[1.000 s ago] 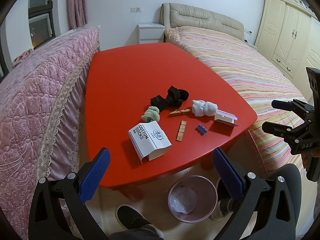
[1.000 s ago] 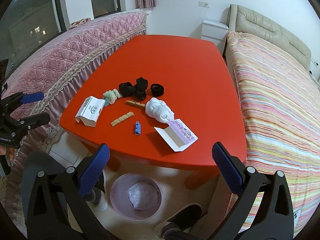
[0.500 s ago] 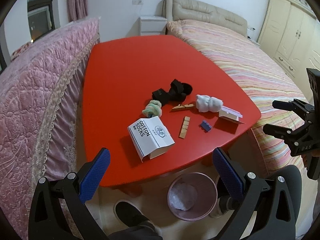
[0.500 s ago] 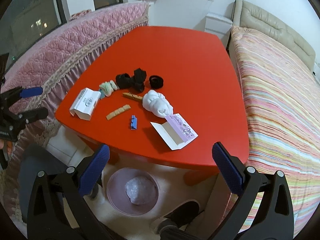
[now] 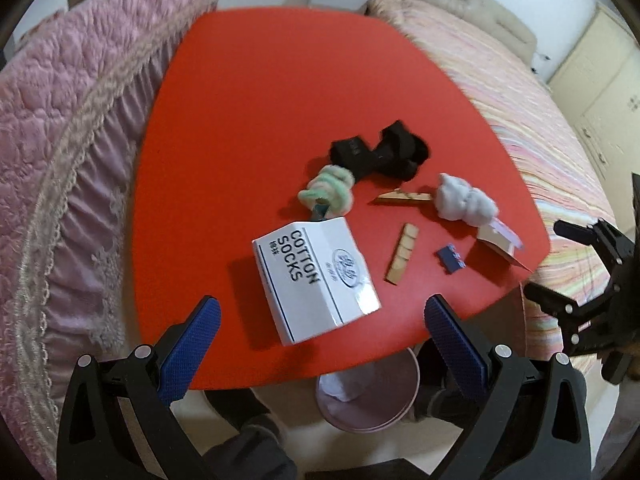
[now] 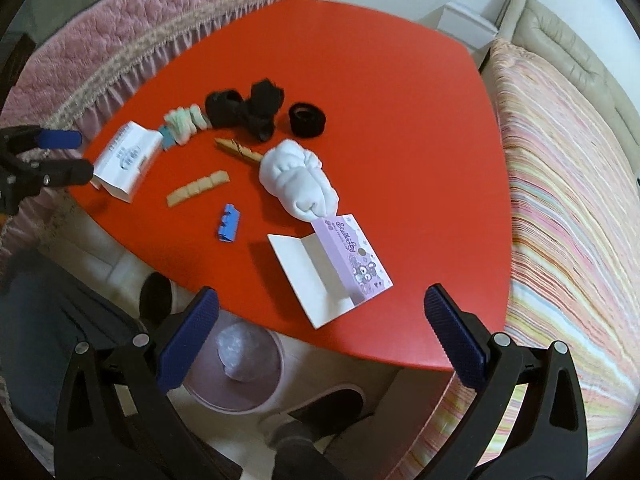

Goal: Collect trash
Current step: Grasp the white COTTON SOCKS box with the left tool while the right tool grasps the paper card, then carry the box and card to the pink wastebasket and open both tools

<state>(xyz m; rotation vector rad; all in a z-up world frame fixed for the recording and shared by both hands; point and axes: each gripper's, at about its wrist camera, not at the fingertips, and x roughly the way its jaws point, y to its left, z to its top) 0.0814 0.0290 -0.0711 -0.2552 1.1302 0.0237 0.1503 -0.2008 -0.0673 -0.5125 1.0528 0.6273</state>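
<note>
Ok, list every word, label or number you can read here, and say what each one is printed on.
"COTTON SOCKS": white sock box on the red table.
Small characters beside it and the round blue logo on that box: too small to read.
Cursive word on the purple card sleeve: too blurred to read.
Nothing else legible.

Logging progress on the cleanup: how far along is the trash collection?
Barely begun. The bin under the table edge holds only its liner. Both grippers are open and empty: left gripper points at the cotton socks box, right gripper at the purple package. Both still lie on the red table.
</note>
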